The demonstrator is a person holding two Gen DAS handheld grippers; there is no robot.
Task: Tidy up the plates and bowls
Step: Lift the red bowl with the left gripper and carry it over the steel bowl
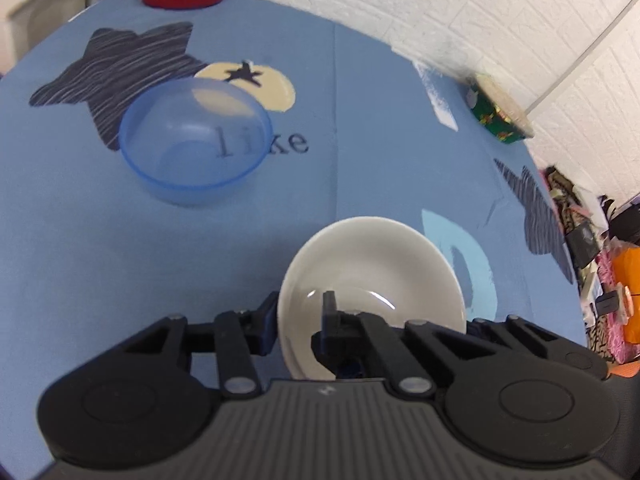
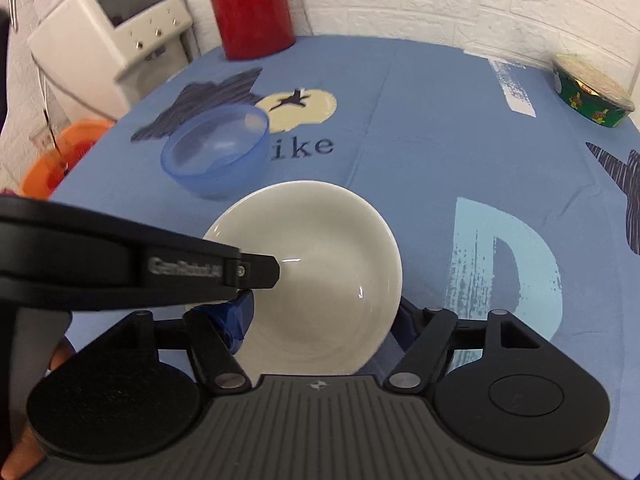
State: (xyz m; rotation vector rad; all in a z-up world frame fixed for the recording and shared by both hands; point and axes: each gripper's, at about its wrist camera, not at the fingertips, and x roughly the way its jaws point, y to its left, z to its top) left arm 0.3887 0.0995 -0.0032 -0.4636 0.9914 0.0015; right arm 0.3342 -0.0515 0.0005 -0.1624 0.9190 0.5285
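A: White brick wall behind, and a bench (image 2: 420, 128) under a blue cloth printed with stars and the word "like". What's on it?

B: A translucent blue bowl (image 2: 218, 152) sits toward the far left of the cloth, empty. A white plate (image 2: 320, 248) is nearer the cameras, well apart from the bowl. A red jug (image 2: 250, 4) stands at the back edge and a green patterned tin (image 2: 592, 96) at the far right.

A: Who has the plate?

B: The left gripper (image 1: 302, 312). One finger sits outside the rim and the other inside the well, so it is clamped on the plate's near edge. The right gripper (image 2: 322, 316) has its jaws spread wide either side of the plate, gripping nothing.

A: How far along, then?

B: Early, I'd judge. Bowl and plate are separate, nothing stacked or grouped. Whether the plate is resting on the cloth or lifted, I cannot tell.

A: Do the views differ?

B: The right wrist view shows the left gripper's arm reaching in from the side, a beige appliance (image 2: 116, 20) and an orange tub (image 2: 60, 152) off the bench's left edge. The left wrist view shows the pinch on the rim directly, plus clutter beyond the right edge.
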